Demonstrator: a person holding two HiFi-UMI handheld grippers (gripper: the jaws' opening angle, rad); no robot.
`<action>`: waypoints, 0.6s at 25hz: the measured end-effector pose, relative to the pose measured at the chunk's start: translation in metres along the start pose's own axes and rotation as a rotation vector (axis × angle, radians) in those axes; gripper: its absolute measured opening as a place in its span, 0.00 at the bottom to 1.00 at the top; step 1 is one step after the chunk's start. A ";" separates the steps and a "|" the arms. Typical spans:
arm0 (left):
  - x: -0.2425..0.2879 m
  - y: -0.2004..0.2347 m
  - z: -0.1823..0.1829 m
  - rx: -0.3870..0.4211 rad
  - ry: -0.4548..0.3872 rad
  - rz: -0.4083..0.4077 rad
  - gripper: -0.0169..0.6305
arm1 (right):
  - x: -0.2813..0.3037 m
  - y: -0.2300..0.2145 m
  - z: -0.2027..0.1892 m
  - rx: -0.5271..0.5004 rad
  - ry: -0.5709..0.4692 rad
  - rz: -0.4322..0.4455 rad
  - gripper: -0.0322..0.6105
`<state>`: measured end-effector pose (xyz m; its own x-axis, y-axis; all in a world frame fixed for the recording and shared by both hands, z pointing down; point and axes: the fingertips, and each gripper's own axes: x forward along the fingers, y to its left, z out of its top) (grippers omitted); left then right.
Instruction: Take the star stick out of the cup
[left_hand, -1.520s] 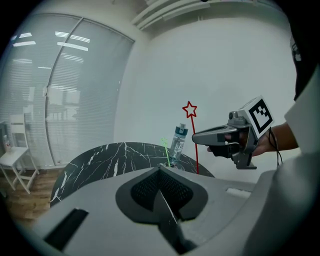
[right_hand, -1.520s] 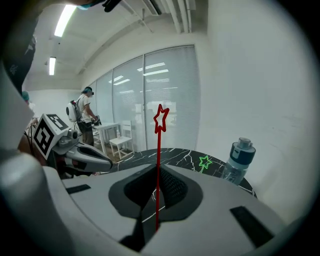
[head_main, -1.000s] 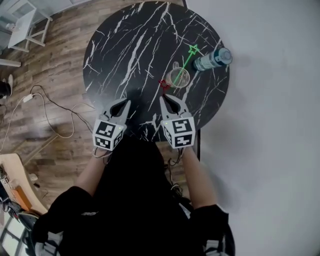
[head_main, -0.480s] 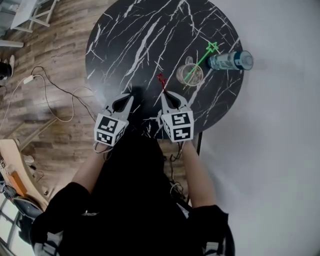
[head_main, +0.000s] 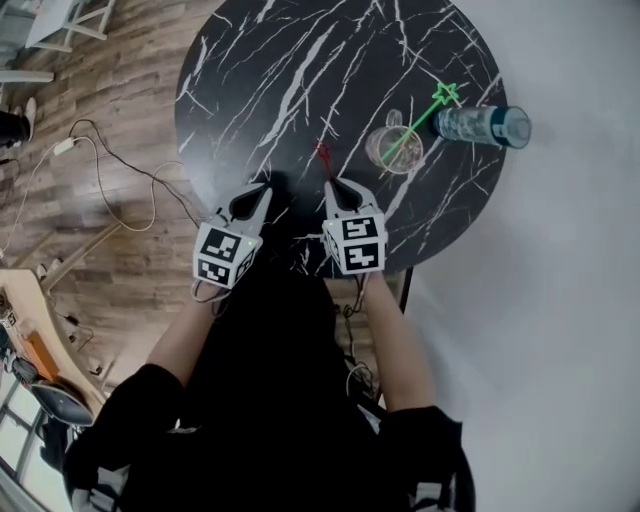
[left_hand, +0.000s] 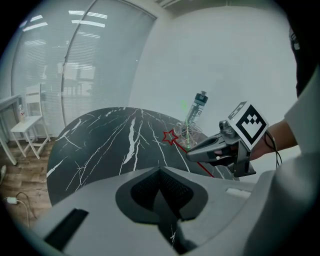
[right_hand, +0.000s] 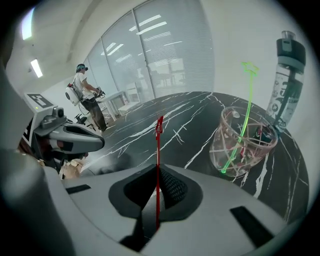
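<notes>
The red star stick (right_hand: 158, 165) is held tight in the right gripper (right_hand: 156, 192), out of the cup (right_hand: 242, 142) and just left of it. A green star stick (right_hand: 246, 100) is seen leaning inside the cup. The left gripper (left_hand: 162, 190) is squeezed closed on nothing, farther left of the cup.

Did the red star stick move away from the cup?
Yes. The red star stick, pinched in the right tongs, has gone left, away from the cup it was beside.
</notes>
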<state>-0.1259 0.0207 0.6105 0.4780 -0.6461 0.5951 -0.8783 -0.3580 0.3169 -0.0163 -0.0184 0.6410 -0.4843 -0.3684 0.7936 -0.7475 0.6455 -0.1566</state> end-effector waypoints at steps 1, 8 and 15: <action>0.000 0.000 -0.001 -0.001 0.004 0.001 0.02 | 0.003 0.000 -0.001 0.000 0.005 0.001 0.06; 0.003 0.001 -0.008 -0.008 0.026 0.004 0.02 | 0.013 -0.002 -0.009 0.008 0.025 0.010 0.06; 0.006 0.001 -0.002 0.002 0.030 0.000 0.02 | 0.015 -0.003 -0.010 0.028 0.028 0.011 0.06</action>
<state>-0.1238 0.0181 0.6161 0.4777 -0.6252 0.6172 -0.8782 -0.3592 0.3158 -0.0172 -0.0194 0.6592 -0.4796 -0.3424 0.8080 -0.7550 0.6302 -0.1811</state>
